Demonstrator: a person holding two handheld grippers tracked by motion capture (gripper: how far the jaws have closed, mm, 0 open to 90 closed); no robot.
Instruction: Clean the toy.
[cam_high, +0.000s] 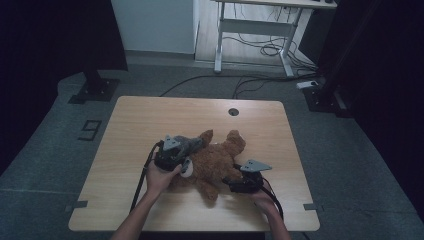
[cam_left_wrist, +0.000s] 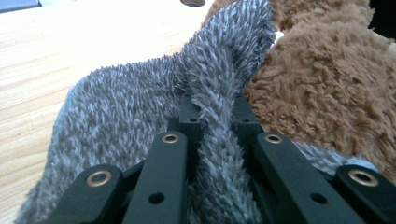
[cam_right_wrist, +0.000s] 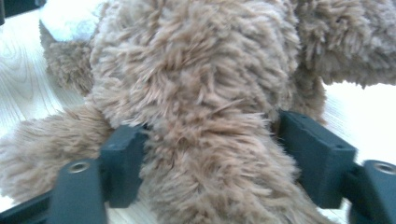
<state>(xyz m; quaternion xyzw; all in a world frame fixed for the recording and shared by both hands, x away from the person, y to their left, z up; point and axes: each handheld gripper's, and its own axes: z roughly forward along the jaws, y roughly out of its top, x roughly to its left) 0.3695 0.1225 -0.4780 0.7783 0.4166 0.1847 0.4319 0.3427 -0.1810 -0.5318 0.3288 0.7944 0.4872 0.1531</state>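
Observation:
A brown plush teddy bear (cam_high: 220, 160) lies in the middle of the wooden table (cam_high: 150, 115). My left gripper (cam_high: 194, 146) is at the bear's left side, shut on a fold of grey fleecy cloth (cam_high: 190, 143). In the left gripper view the grey cloth (cam_left_wrist: 140, 102) runs up between the jaws of the left gripper (cam_left_wrist: 217, 107) and drapes against the bear (cam_left_wrist: 327, 84). My right gripper (cam_high: 229, 181) is at the bear's lower right. In the right gripper view a thick furry part of the bear (cam_right_wrist: 196, 93) sits between the wide-spread jaws of the right gripper (cam_right_wrist: 219, 149), unsqueezed.
A round cable hole (cam_high: 233, 111) sits near the table's far edge. A white patch (cam_high: 186, 169) shows on the bear beside my left hand. Beyond the table stand a white desk frame (cam_high: 218, 45) with floor cables and two dark stand bases (cam_high: 95, 90).

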